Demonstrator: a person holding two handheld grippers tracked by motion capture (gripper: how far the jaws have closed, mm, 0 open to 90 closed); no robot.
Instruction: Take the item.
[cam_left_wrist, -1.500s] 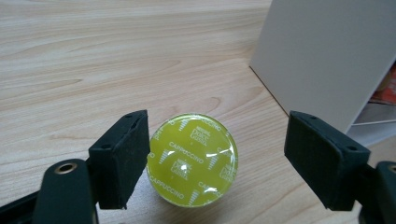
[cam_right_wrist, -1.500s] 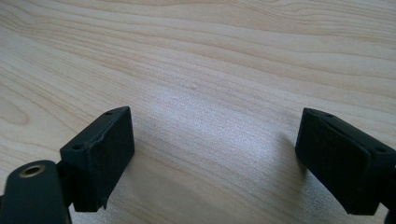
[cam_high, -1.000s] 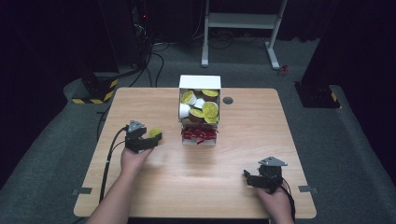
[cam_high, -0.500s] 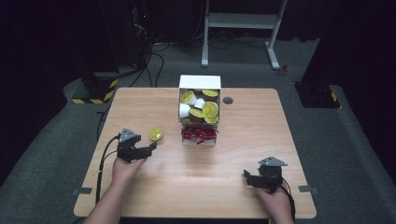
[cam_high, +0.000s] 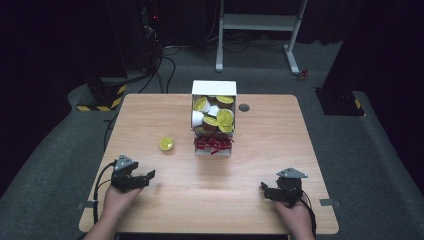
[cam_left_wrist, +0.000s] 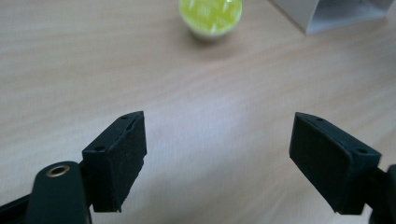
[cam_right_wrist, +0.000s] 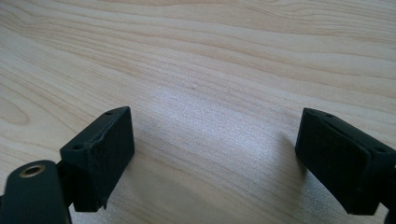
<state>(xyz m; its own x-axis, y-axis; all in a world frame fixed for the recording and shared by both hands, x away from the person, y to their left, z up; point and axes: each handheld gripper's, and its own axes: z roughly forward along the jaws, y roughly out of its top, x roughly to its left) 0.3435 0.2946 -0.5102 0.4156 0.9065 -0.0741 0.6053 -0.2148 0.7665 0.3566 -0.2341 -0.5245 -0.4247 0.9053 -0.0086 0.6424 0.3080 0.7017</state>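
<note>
A yellow-lidded pod (cam_high: 166, 144) sits alone on the table (cam_high: 150, 110), lid up, left of centre and just left of the box's near end; in the left gripper view the pod (cam_left_wrist: 210, 16) lies straight ahead, well beyond the jaws. The left gripper (cam_high: 145, 176) rests near the table's near-left corner, held in a hand (cam_high: 117, 199) that comes in over the near edge. Its jaws have just been opening and now stand wide apart — nothing between the pads (cam_left_wrist: 120, 158), bare wood below. The box (cam_high: 214, 117), white and open-topped, lies at the middle of the table toward the far edge, packed with more pods, yellow lids and white sides mixed; a red tangle shows at its near end, what it is I cannot tell. The right gripper (cam_high: 267, 190) rests near the near-right corner, its jaws also spread wide and empty — the right gripper view has plain table grain between the pads (cam_right_wrist: 100, 154).
</note>
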